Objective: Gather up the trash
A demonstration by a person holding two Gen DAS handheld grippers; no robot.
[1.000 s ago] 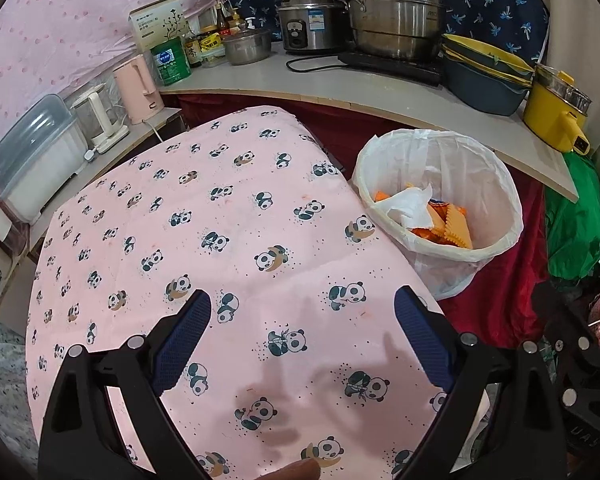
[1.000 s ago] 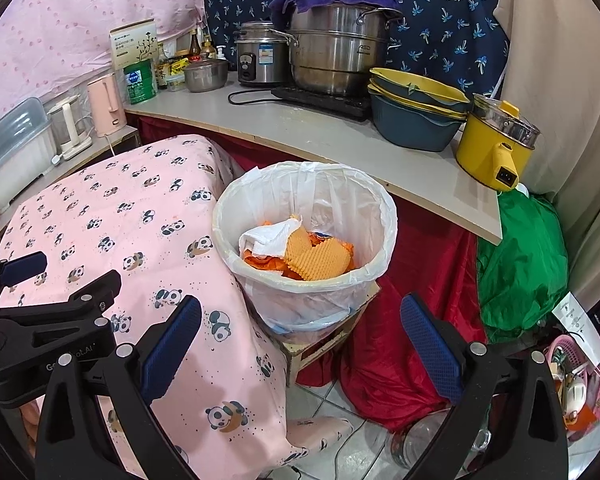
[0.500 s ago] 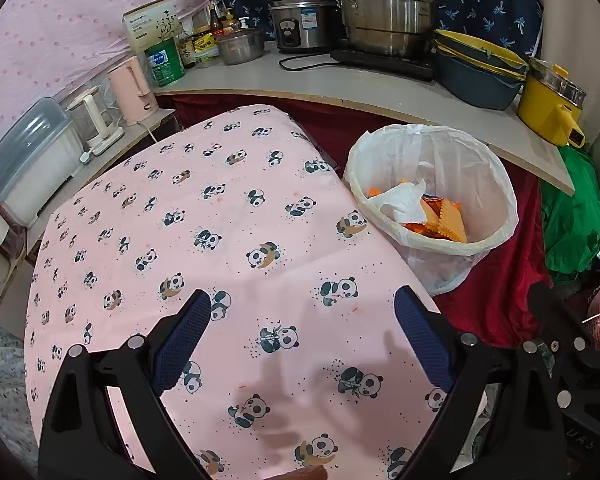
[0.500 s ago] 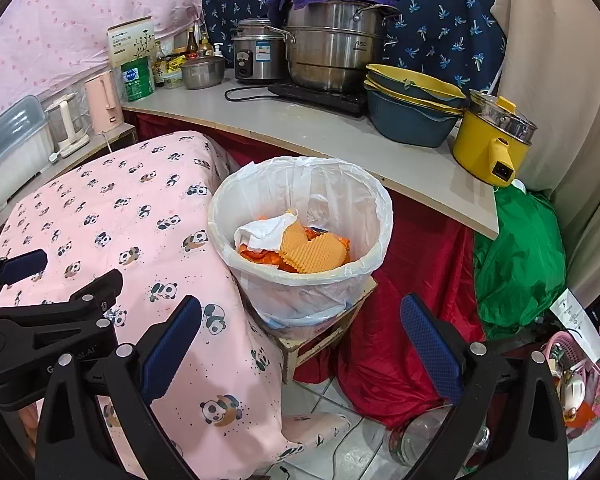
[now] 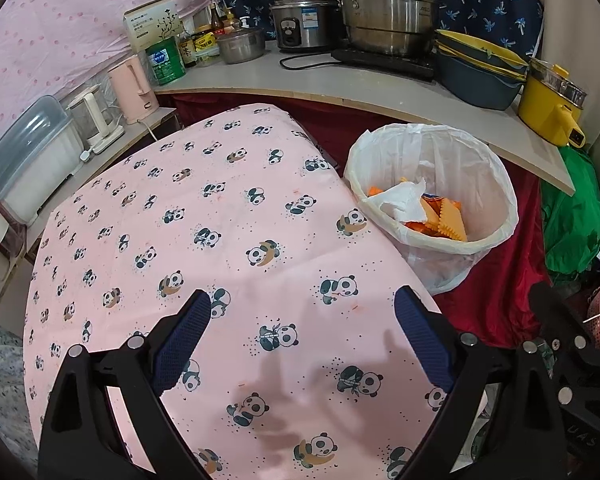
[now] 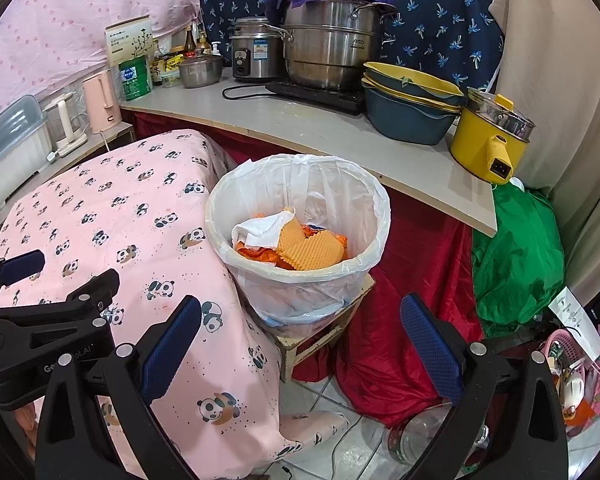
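A white-lined trash bin [image 6: 370,216] [image 5: 496,184] stands beside the table's right edge on a small wooden stool [image 6: 324,336]. Inside it lie a crumpled white tissue [image 6: 262,230] [image 5: 400,200] and orange ridged wrappers [image 6: 314,252] [image 5: 450,222]. My left gripper [image 5: 302,330] is open above the pink panda tablecloth [image 5: 220,216], holding nothing. Lower and nearer than the bin, my right gripper [image 6: 300,334] is open and empty. The left gripper's body [image 6: 40,320] shows at the left of the right wrist view.
A curved counter [image 6: 320,128] behind the bin carries steel pots [image 6: 332,44], stacked bowls [image 6: 408,104] and a yellow pot [image 6: 492,136]. Kettles [image 5: 134,84] stand on a side shelf at left. Red cloth [image 6: 412,264], a green bag [image 6: 520,256] and a glass jar [image 6: 420,436] crowd the floor.
Both views have pulled back slightly: the bin and table sit a little farther away and lower in frame. Both grippers stay open and empty.
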